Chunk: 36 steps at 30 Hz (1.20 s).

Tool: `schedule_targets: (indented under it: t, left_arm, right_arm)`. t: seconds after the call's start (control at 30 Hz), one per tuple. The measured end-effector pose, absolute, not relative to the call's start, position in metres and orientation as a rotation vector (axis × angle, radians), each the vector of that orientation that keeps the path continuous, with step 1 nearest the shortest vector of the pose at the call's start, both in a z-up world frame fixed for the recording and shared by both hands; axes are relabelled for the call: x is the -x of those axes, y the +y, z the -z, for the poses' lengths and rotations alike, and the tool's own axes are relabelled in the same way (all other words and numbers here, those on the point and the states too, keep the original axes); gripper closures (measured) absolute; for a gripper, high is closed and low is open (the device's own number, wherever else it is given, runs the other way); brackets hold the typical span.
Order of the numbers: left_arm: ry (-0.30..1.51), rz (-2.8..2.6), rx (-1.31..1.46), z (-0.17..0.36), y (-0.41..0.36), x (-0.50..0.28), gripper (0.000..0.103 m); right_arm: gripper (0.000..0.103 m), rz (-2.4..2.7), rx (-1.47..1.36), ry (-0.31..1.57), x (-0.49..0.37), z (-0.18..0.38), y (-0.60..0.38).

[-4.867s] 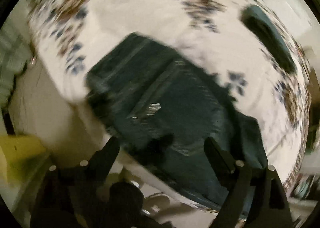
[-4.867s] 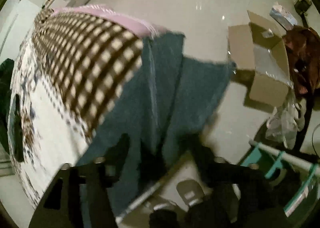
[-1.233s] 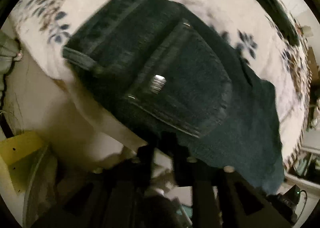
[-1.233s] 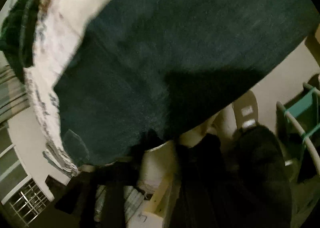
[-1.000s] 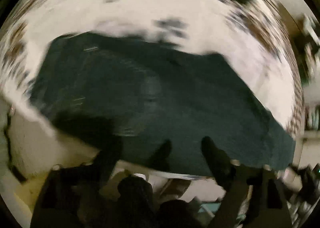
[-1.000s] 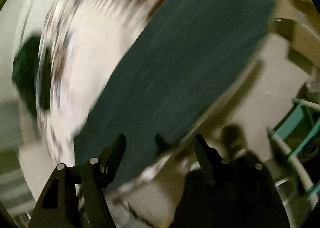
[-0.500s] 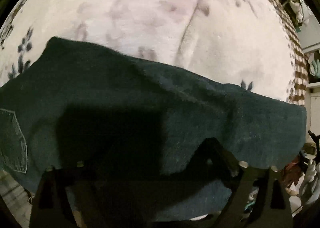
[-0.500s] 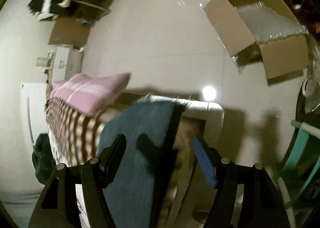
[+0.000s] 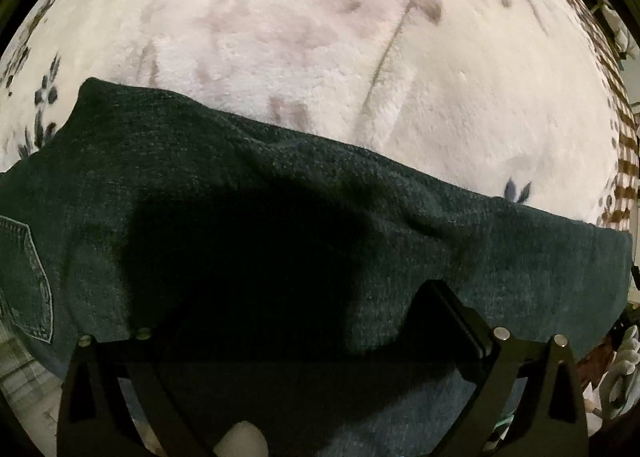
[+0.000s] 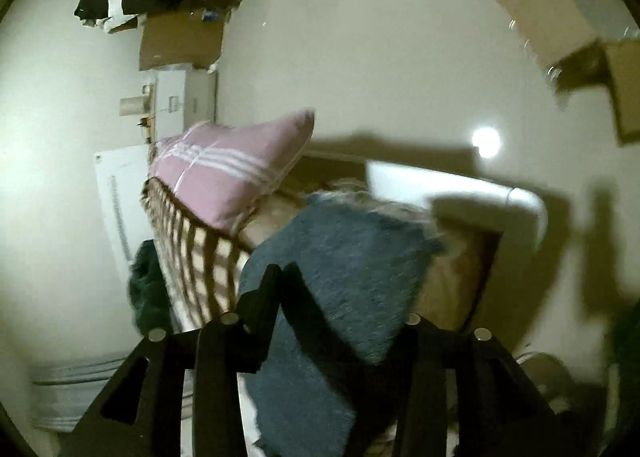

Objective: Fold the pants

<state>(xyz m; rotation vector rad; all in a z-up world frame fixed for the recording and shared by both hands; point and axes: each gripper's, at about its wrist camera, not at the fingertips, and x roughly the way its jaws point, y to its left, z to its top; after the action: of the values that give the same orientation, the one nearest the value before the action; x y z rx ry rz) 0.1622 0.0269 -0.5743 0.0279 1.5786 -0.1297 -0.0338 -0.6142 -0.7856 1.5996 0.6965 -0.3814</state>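
A: Where are the pants (image 9: 320,225) being laid?

B: Across the lower frame, on the blanket (image 9: 320,57). The left gripper (image 9: 288,321) is being opened wide, empty.

A: And the right gripper (image 10: 344,297)?

B: Its jaws are being closed around the leg end; a flat, aligned pinch is advised.

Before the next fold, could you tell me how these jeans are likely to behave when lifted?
Probably floppy: the jeans drape in soft ridges over the blanket. Likely heavy for cloth, being thick denim with a stitched pocket. The end hanging off the bed would likely sag.
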Motion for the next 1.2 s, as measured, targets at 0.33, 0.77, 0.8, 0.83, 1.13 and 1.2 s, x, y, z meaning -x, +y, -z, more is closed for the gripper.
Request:
schedule_targets:
  t: [0.33, 0.77, 0.8, 0.83, 1.13, 1.2]
  left_arm:
    - [1.579, 0.099, -0.012, 0.592, 0.005, -0.194, 0.000]
    - [1.420, 0.150, 0.122, 0.525, 0.036, -0.189, 0.000]
    - [1.416, 0.156, 0.114, 0.522, 0.039, -0.187, 0.000]
    - [1.408, 0.164, 0.104, 0.518, 0.042, -0.184, 0.000]
    - [1.383, 0.186, 0.081, 0.505, 0.060, -0.171, 0.000]
    - [1.377, 0.182, 0.100, 0.499, 0.068, -0.170, 0.000]
  right_arm:
    - [0.083, 0.336, -1.427, 0.663, 0.002, 0.764, -0.595]
    - [0.092, 0.359, -1.072, 0.674, -0.014, 0.612, -0.520]
    - [0.092, 0.387, -1.063, 0.669, -0.013, 0.605, -0.521]
    - [0.092, 0.416, -1.058, 0.671, -0.011, 0.600, -0.522]
    - [0.092, 0.407, -0.970, 0.660, -0.009, 0.543, -0.484]
    - [0.092, 0.349, -0.913, 0.682, -0.022, 0.530, -0.453]
